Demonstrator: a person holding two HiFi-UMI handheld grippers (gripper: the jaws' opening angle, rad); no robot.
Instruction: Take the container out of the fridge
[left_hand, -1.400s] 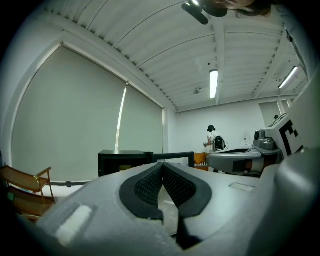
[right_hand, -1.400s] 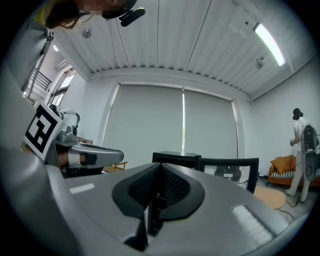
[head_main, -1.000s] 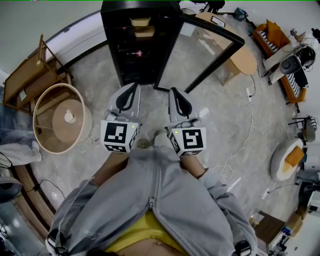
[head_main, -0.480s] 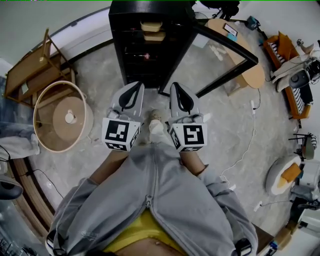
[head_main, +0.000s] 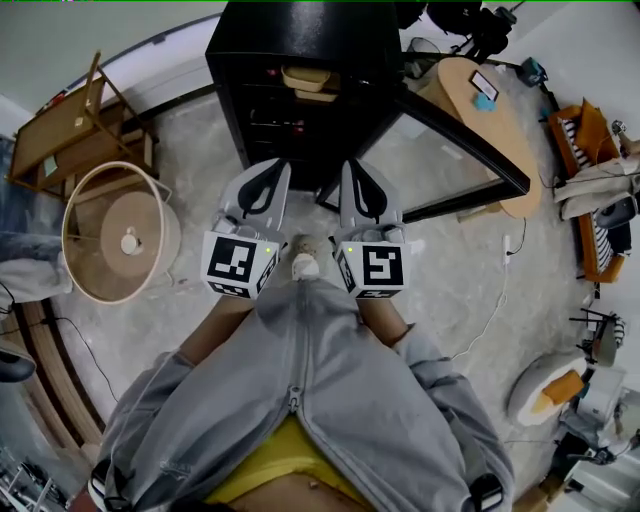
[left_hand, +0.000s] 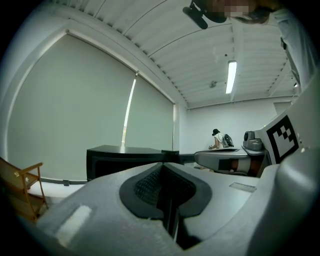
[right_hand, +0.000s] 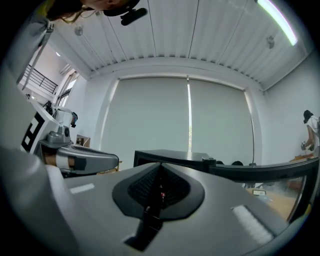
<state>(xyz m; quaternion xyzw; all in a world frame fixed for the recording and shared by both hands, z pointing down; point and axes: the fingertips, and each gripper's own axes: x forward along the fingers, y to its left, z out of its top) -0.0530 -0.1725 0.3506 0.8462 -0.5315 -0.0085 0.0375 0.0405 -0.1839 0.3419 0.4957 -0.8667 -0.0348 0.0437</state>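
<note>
No legible text, brand or number is showing in any view. Black-and-white square marker patterns are showing on the white marker cube (head_main: 238, 265) of the left gripper (head_main: 272, 172) and the second white marker cube (head_main: 372, 268) of the right gripper (head_main: 358, 170), in front of the tall black open fridge (head_main: 295, 35).

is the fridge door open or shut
Open: the glass door stands swung out to the right of the fridge, baring its shelves.

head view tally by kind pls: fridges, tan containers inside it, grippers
fridge: 1
tan containers: 2
grippers, left gripper and right gripper: 2
total: 5
</note>
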